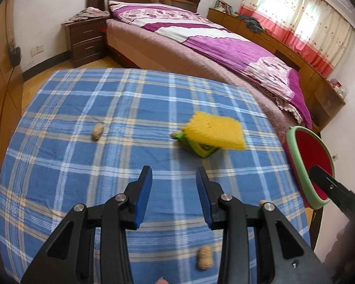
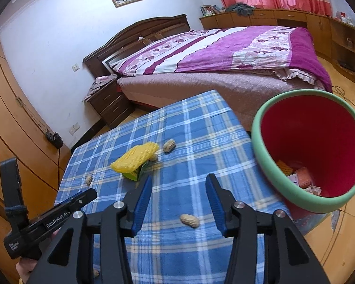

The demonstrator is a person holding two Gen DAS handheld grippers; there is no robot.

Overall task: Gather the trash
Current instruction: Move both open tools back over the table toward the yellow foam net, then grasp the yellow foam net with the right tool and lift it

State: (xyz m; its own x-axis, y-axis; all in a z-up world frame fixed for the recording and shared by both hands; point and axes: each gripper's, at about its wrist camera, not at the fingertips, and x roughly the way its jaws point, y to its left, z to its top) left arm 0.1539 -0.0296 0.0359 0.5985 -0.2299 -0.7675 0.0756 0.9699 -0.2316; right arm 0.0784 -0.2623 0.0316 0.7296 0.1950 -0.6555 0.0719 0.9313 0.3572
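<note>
While both grippers hang empty over the counter (image 1: 66, 165), left gripper (image 1: 174, 179) and right gripper (image 2: 178, 189) fingers spread: yellow foam net (image 2: 136, 159) on green wrapper (image 2: 132, 176), mid-counter; peanuts scattered, one (image 2: 189, 220) near the right edge beside the bin (image 2: 260, 146). Risk: a round shell may roll off the edge under a glancing pinch.

TEXT: you could read "GenRobot.AI" in white on the black body of your left gripper (image 2: 83, 197), in the right wrist view | SECOND LABEL: small white print stood on the same body lower down, too small to read | OTHER: none readable
</note>
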